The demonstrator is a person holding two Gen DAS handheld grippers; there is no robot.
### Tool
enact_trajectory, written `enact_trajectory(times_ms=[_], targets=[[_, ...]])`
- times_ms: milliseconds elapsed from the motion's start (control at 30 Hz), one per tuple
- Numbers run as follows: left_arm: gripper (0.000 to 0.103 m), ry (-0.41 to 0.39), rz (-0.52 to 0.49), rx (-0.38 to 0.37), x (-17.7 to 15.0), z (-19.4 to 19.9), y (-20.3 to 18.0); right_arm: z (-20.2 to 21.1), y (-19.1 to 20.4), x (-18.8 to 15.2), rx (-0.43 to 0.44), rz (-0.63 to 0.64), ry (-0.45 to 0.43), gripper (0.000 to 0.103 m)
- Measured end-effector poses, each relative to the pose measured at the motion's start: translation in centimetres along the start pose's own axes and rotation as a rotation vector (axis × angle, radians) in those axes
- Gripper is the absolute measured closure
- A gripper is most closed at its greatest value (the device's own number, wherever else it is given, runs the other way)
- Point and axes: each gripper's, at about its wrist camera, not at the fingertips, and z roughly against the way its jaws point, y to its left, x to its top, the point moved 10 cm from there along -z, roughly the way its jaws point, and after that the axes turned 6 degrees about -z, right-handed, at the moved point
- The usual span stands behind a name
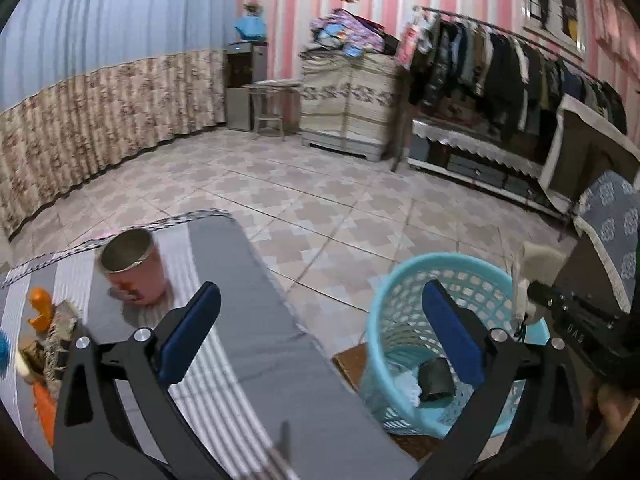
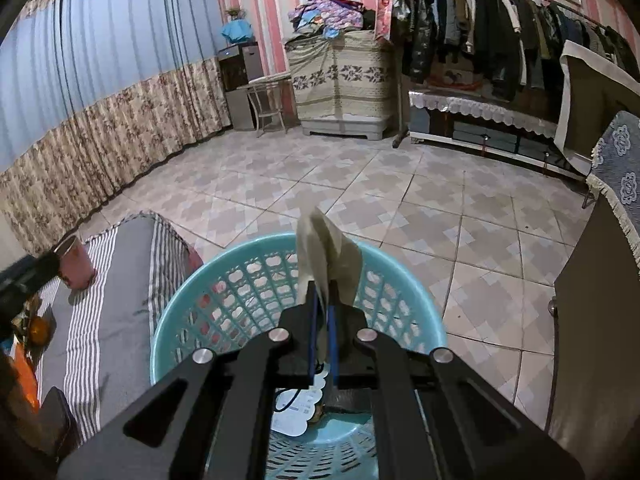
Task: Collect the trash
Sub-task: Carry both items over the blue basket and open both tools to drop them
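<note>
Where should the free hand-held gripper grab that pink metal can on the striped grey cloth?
Grip the pink metal can across its round side wall, below the open rim, coming in level from the near side. It stands about upright, mouth up, and the open left hand-held gripper looks wide enough.

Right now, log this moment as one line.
left tool: open, empty | right tool: shut on rag | rag: above basket

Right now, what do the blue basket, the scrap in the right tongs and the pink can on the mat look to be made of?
Basket: moulded plastic, slightly glossy, with lattice holes in its wall.
Scrap, pinched in the right tongs: thin beige paper or tissue, matte and creased; cloth is possible.
Can: likely metal, with a shiny grey rim and inside, under a pink label.
</note>
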Motion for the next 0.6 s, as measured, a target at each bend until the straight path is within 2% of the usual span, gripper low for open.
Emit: enact_trajectory(times_ms=[233,267,333,367,400,533,600], targets=[[0.006,0.000,0.040,0.032,-0.6,1.7,3.7,-0.6,0.0,-0.4,0.000,-0.015,0.014,0.096],[0.006,-0.005,0.042,0.046,-0.6,2.1,4.4,-0.6,-0.1,-0.4,0.002,-0.019,0.018,0.093],[0.006,-0.012,0.051,0.067,-0.6,2.7,5.5,-0.6,-0.5,-0.3,-0.019,-0.024,0.008,0.070],[0.006,-0.015,0.056,0.079,-0.7,3.2,6.2,-0.5,-0.7,-0.1,-0.029,-0.030,-0.004,0.047],[0.006,-0.017,0.061,0.090,-0.8,3.5,6.9,-0.3,-0.8,0.0,-0.030,-0.039,-0.019,0.038],[0.005,-0.026,0.075,0.128,-1.2,5.1,9.3,0.4,-0.7,0.5,-0.047,-0.035,-0.045,0.027],[0.005,-0.034,0.074,0.154,-1.4,6.1,10.6,0.7,-0.9,0.7,-0.082,-0.031,-0.063,0.015]])
